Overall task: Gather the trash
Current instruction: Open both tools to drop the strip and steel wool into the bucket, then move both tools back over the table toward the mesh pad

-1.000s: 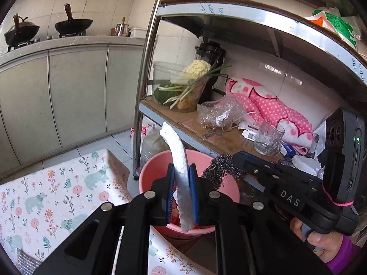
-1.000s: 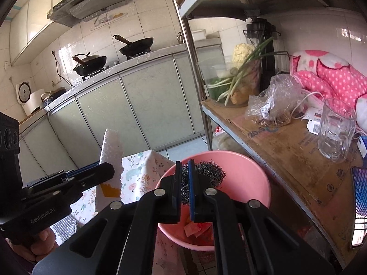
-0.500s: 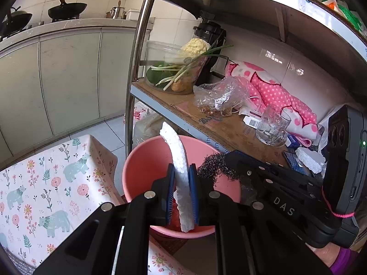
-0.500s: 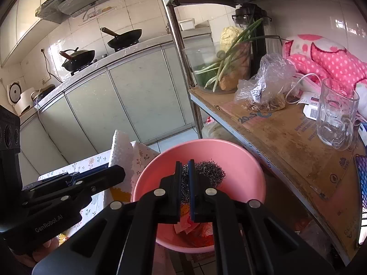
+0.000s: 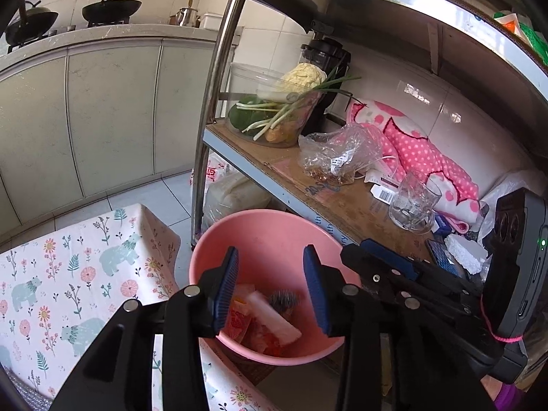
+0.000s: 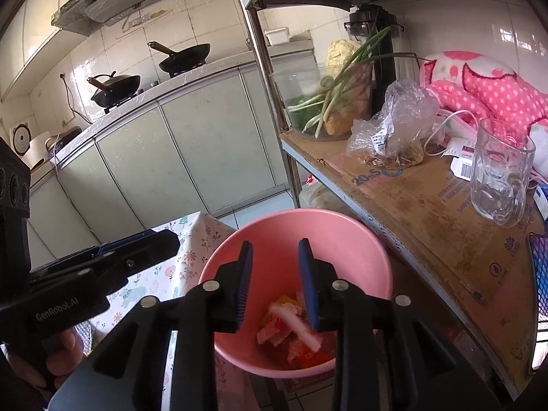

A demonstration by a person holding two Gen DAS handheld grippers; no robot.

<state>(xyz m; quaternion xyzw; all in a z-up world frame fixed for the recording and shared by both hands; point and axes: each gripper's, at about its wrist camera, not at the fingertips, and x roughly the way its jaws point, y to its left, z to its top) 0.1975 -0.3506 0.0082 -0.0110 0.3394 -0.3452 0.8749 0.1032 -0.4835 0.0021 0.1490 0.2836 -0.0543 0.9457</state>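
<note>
A pink basin (image 5: 274, 233) (image 6: 346, 233) stands on the floor beside the metal rack. In it lie a white foam strip (image 5: 274, 320) (image 6: 301, 328), a dark steel-wool ball (image 5: 284, 299) and orange-red wrappers (image 6: 284, 339). My left gripper (image 5: 270, 287) hovers over the basin, its jaws opening with nothing between them. My right gripper (image 6: 275, 281) is also above the basin, jaws opening and empty. Each gripper shows in the other's view, held by a hand (image 6: 51, 359).
A table with a floral cloth (image 5: 68, 274) (image 6: 191, 250) borders the basin on the left. The rack shelf (image 5: 342, 202) (image 6: 428, 212) on the right holds a glass mug (image 6: 498, 167), a plastic bag (image 5: 339, 157), a vegetable tub (image 5: 274, 109) and pink fabric. Cabinets stand behind.
Both grippers have opened. The white foam strip dropped from the left gripper and the steel wool from the right; both now lie in the pink basin. The left gripper moved nearer the basin.
</note>
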